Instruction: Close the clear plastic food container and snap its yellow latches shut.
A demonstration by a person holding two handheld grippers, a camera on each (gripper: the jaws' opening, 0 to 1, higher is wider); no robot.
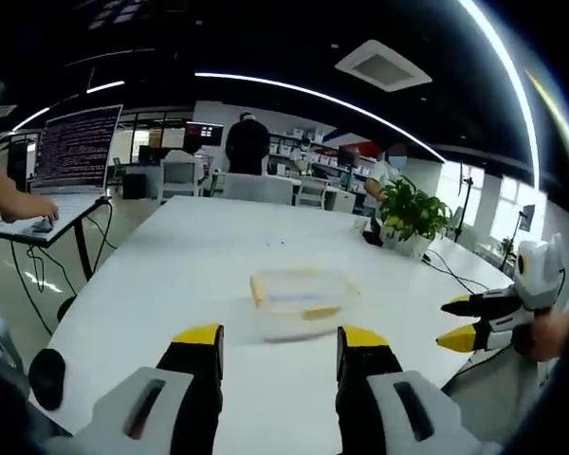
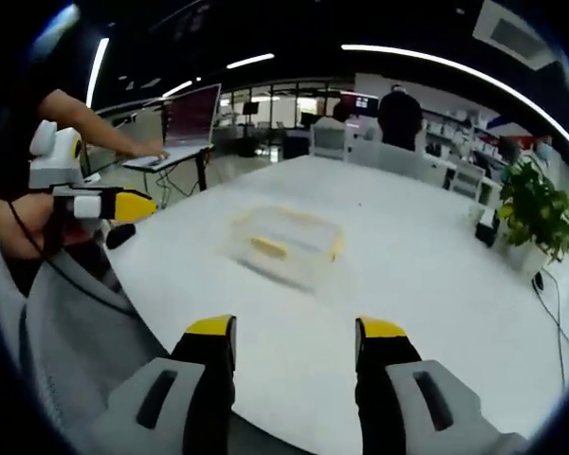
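My left tongs (image 1: pixel 280 339) and right tongs (image 2: pixel 296 330) both gape, holding nothing, short of the clear container (image 1: pixel 299 301) on the white bench (image 1: pixel 190 256). Its yellow latches (image 1: pixel 320 312) look unfastened, though blur hides detail.

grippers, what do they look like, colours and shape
Both match. The left gripper has two broad jaws, black along the inner faces, with yellow tips and pale grey outer shells that each carry a dark oval slot. The right gripper has the same yellow tips, black jaws and grey slotted shells. Seen from the side, each body is white with black sections, and a dark cable hangs below the left one.
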